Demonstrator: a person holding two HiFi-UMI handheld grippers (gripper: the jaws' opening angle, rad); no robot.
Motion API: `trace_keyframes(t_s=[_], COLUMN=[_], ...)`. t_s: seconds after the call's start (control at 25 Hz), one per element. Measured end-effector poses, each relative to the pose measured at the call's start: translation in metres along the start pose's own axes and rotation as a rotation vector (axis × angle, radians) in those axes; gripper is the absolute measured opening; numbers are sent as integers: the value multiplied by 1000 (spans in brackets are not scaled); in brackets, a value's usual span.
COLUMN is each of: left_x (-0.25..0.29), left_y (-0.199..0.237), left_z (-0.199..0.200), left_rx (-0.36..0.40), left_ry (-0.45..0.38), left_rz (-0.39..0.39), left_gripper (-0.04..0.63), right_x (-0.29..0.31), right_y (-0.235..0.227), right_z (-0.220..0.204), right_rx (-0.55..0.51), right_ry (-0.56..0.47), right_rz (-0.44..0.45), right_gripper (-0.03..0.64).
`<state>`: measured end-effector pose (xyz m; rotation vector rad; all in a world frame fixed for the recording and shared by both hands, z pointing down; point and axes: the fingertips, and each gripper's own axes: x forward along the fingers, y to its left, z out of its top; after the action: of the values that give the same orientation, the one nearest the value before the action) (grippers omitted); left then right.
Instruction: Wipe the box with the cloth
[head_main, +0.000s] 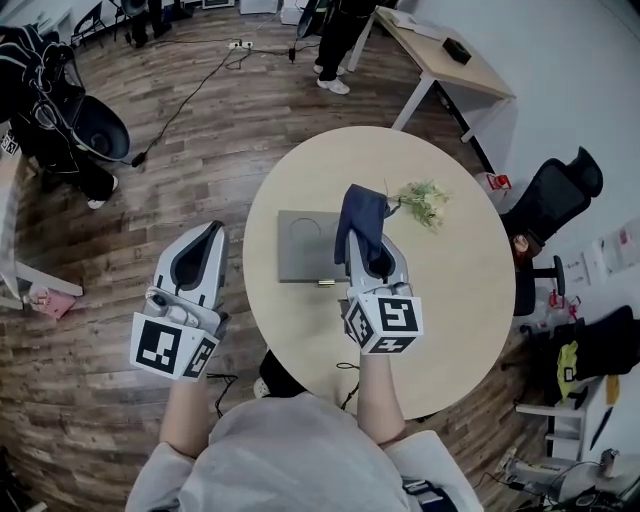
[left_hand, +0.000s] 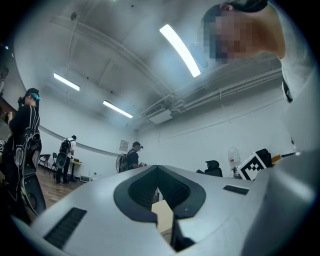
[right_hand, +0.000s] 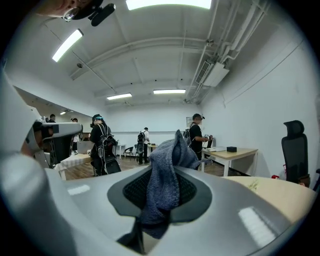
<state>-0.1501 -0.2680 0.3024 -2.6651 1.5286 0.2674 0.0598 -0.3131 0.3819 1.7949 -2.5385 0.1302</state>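
Round table (head_main: 470, 330) at frame centre. Box (head_main: 300, 245) on table, left of middle. Right gripper (head_main: 368, 250) above box's right edge, cloth (head_main: 362, 218) between its jaws. Plant sprig (head_main: 423, 200) on table, just right of cloth. Left gripper (head_main: 212, 230) left of table, over floor (head_main: 90, 400). Desk (head_main: 450, 55) upper right.

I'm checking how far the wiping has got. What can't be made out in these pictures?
Box right edge: head view, hidden behind the cloth and right gripper.
Box surface, dirty or clean: head view, too small to tell.
Box in both gripper views: out of frame; they face the room.
Small thing at the box's front edge: head view, too small to name.
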Motion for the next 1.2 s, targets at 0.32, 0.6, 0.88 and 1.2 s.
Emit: trace_keyframes(t_s=[0.32, 0.6, 0.88, 1.2], left_x=[10, 14, 16, 22], left_y=[1, 5, 14, 16], left_z=[-23, -40, -55, -65], left_rx=[-17, -40, -55, -62], left_ry=[52, 87, 117, 128], left_rz=[-11, -1, 0, -13], left_gripper=[8, 8, 8, 8], right_x=[26, 51, 84, 124], right_y=[-13, -3, 24, 43], right_z=[-52, -90, -119, -157], right_rx=[53, 75, 113, 125], right_ry=[165, 282, 351, 487], right_rz=[-21, 22, 87, 146], right_gripper=[86, 86, 86, 86])
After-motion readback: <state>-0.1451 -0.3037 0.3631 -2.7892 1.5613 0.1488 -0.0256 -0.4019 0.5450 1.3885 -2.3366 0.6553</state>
